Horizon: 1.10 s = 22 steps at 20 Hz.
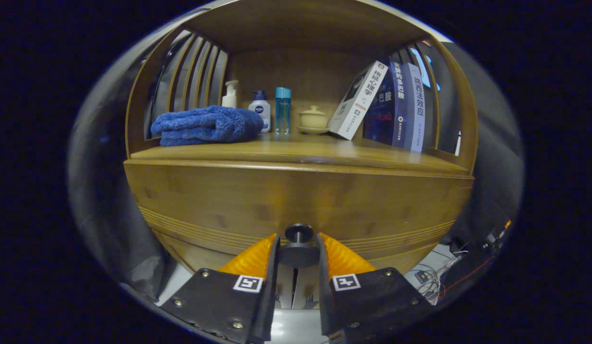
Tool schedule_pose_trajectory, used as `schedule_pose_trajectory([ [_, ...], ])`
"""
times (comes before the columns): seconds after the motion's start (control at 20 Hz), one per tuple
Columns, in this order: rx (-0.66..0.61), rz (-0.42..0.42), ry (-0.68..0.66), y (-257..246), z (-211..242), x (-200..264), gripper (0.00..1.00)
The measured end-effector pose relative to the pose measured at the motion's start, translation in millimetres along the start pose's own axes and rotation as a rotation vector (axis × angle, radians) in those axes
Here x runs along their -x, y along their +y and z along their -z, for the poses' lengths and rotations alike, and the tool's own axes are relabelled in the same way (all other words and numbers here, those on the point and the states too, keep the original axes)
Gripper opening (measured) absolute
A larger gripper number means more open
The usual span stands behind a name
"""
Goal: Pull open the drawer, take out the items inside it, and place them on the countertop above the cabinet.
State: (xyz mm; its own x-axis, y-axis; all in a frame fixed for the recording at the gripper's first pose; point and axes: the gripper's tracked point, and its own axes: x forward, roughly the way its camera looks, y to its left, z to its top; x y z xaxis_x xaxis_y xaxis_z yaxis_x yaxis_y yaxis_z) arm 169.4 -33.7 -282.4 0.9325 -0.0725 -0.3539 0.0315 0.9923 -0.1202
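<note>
A wooden cabinet fills the scene just ahead of me. Its drawer front (pixel 219 200) sits flush under the countertop (pixel 296 152), so whatever is inside stays hidden. A dark round knob (pixel 298 254) sticks out from the lower middle of the drawer front. My gripper (pixel 298 236) is level with the knob, one finger pressed against each side of its head, so it is shut on the knob.
On the countertop stand a folded blue towel (pixel 207 125), a white pump bottle (pixel 230 94), a white lotion bottle (pixel 260 110), a blue tumbler (pixel 283 109), a lidded cream cup on a saucer (pixel 313 119) and leaning books (pixel 391 102). Loose cables (pixel 444 279) lie on the floor lower right.
</note>
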Motion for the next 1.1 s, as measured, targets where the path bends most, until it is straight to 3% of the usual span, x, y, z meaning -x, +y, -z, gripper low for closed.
schedule_pose_trajectory([
  [0.1, -0.005, -0.006, 0.007, -0.3, 0.4, 2.0, 0.33],
  [1.1, -0.028, 0.014, -0.027, 1.7, 47.3, 134.6, 0.33],
])
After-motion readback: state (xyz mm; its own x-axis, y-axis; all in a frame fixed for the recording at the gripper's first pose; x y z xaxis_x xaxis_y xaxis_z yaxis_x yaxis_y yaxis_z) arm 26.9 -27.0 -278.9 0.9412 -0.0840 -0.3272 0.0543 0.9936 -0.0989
